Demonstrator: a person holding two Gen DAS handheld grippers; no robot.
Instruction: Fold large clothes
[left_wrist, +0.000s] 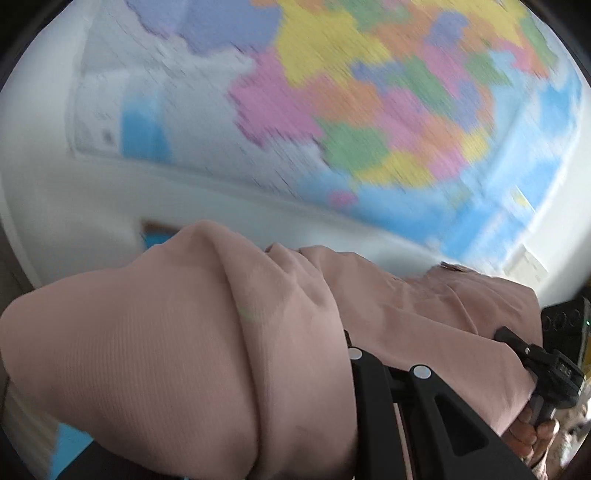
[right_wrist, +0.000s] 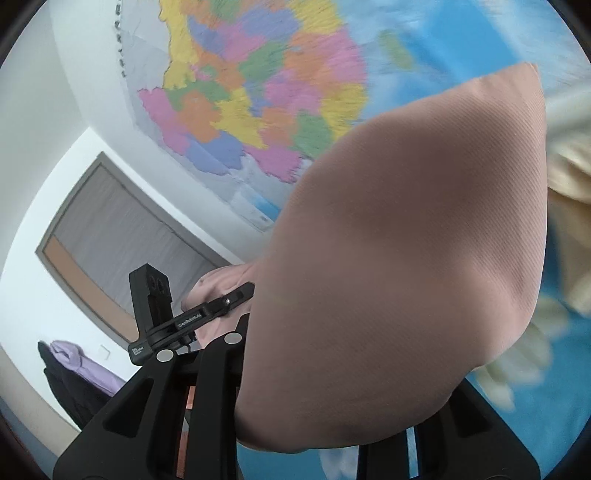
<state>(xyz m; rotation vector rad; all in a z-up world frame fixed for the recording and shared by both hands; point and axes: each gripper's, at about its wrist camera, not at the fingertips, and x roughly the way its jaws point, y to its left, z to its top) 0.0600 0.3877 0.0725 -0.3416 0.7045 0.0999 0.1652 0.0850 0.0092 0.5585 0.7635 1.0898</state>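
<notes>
I have both hand-held grippers clenched on the pink garment (left_wrist: 166, 350): left hand-held gripper (left_wrist: 384, 362) and right hand-held gripper (right_wrist: 207, 339), before a wall map (right_wrist: 258, 92).

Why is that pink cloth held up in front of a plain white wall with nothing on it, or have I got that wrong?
One thing is off: the wall is not bare. A large colourful map hangs on it, plain in both wrist views. The rest stands: the pink cloth is held up in front of it, and the left tool shows gripping it in the right wrist view.
</notes>
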